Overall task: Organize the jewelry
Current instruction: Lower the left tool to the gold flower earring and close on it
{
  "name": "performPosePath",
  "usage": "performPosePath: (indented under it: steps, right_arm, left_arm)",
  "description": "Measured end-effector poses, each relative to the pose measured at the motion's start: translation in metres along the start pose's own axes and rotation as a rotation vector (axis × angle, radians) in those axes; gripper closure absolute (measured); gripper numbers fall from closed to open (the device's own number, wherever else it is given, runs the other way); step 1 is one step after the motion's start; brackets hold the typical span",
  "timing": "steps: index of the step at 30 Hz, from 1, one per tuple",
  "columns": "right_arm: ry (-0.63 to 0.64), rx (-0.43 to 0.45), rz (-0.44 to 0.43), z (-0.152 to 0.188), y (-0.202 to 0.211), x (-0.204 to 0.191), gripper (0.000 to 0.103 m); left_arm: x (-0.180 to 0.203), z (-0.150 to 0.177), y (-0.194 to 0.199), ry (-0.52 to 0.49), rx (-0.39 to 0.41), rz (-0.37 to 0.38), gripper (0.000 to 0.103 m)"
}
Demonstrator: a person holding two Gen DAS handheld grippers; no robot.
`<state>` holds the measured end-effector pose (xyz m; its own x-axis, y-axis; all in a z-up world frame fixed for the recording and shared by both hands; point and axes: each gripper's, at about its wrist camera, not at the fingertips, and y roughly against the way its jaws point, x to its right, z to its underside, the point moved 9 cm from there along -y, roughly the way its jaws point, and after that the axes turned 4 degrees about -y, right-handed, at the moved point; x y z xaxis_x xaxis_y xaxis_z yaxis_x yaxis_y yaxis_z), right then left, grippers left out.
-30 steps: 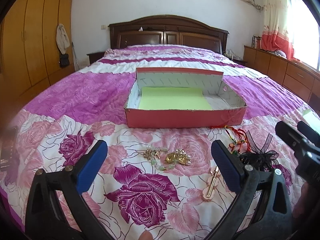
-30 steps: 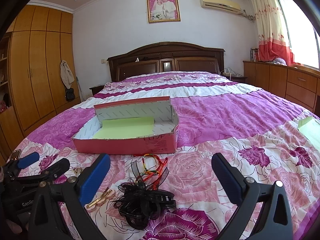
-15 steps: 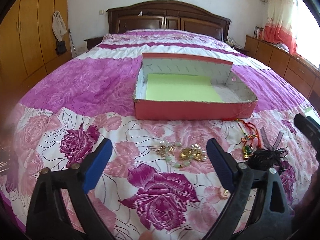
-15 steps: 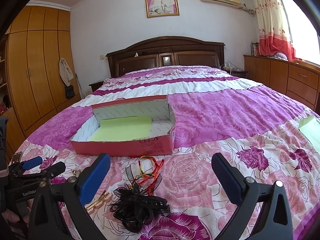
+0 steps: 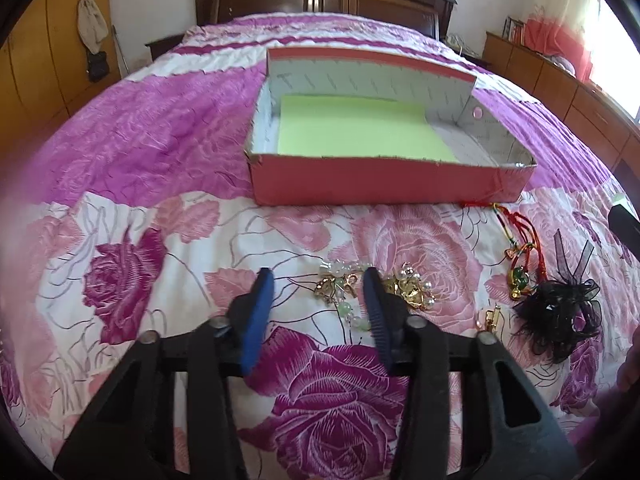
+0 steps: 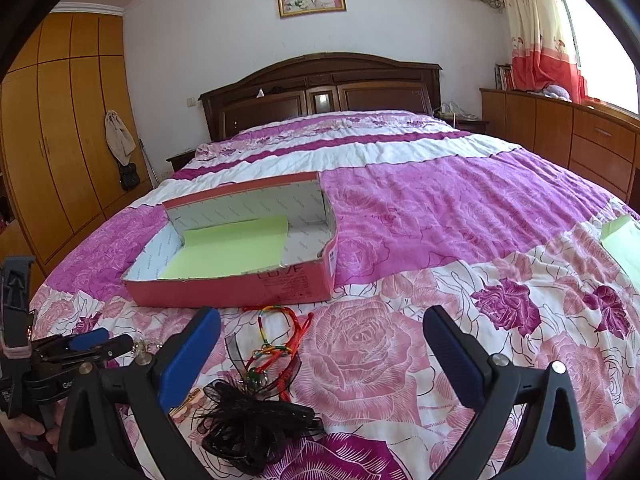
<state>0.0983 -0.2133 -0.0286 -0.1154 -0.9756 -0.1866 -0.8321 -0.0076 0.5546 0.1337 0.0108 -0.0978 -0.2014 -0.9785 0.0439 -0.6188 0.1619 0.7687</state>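
A gold and pale-green bead bracelet [image 5: 340,290] lies on the floral bedspread. My left gripper [image 5: 318,286] is low over it, its blue pads half closed around the left part, with a gap still showing. More gold pieces [image 5: 412,290] lie just right of it. A red cord charm [image 5: 520,264], a black hair bow [image 5: 560,316] and a gold clip [image 5: 491,316] lie further right. The red box [image 5: 384,188] with green lining stands beyond. My right gripper [image 6: 320,336] is open and empty above the cord charm [image 6: 276,344] and bow [image 6: 256,420].
The bed [image 6: 440,208] stretches to a dark headboard [image 6: 320,92]. A wardrobe [image 6: 60,140] stands left and wooden cabinets [image 6: 580,144] right. A green sheet [image 6: 624,244] lies at the bed's right edge. The left gripper also shows in the right wrist view [image 6: 80,344].
My left gripper has moved down and forward to the bracelet and its jaws have narrowed from wide open. My right gripper has barely moved and stays open.
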Motion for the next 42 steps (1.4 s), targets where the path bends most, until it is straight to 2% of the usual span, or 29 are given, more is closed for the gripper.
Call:
performPosePath:
  steps: [8,12,15,21,29,36,42]
  right_arm:
    - [-0.006,-0.04,-0.004,0.004,-0.011,0.001,0.0]
    - [-0.003,-0.053,-0.01,0.004,-0.015,0.001,0.0]
    - [-0.002,-0.061,-0.013,0.005,-0.017,0.0,0.002]
    - [-0.007,-0.092,-0.016,0.007,-0.023,0.0,0.006]
    - [-0.009,-0.112,-0.029,0.007,-0.027,0.0,0.008]
    - [-0.011,-0.126,-0.038,0.009,-0.03,-0.002,0.008]
    - [-0.013,-0.142,-0.04,0.011,-0.033,-0.002,0.008]
  left_arm:
    - [0.004,-0.002,-0.013,-0.001,-0.038,0.056,0.081]
    - [0.007,-0.003,-0.017,-0.022,-0.04,0.062,0.097]
    - [0.008,-0.005,-0.014,-0.021,-0.026,0.077,0.101]
    - [0.012,-0.017,-0.001,-0.016,0.013,0.116,0.101]
    - [0.009,-0.033,0.017,-0.025,0.062,0.12,0.101]
    - [-0.005,-0.026,0.009,0.013,0.024,0.105,0.099]
    - [0.003,-0.015,-0.002,-0.027,-0.02,0.102,0.091]
